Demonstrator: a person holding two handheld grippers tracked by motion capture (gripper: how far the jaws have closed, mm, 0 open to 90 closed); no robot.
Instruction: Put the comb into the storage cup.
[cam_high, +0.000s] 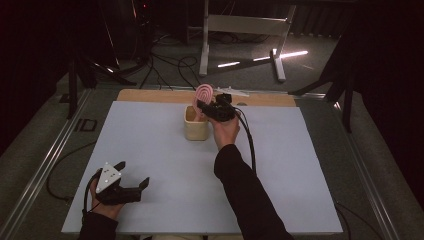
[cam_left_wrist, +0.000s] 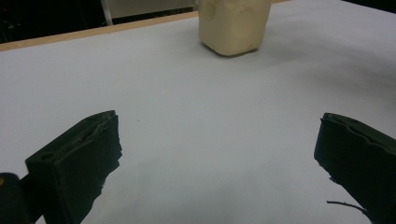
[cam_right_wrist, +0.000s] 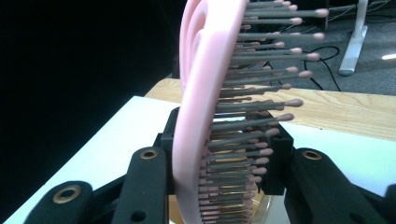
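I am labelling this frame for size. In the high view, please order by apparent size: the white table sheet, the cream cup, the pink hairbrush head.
1. White table sheet, by far the largest.
2. Cream cup.
3. Pink hairbrush head, a little smaller than the cup; its lower part is hidden by the right hand-held gripper, so this order is not certain.

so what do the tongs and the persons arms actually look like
Both tongs are black with two blocky jaws. The left tongs carry a grey three-cornered plate on top; the right tongs trail a black cable back over the table. Brass-coloured rivets mark the jaw links. Both forearms wear dark long sleeves.
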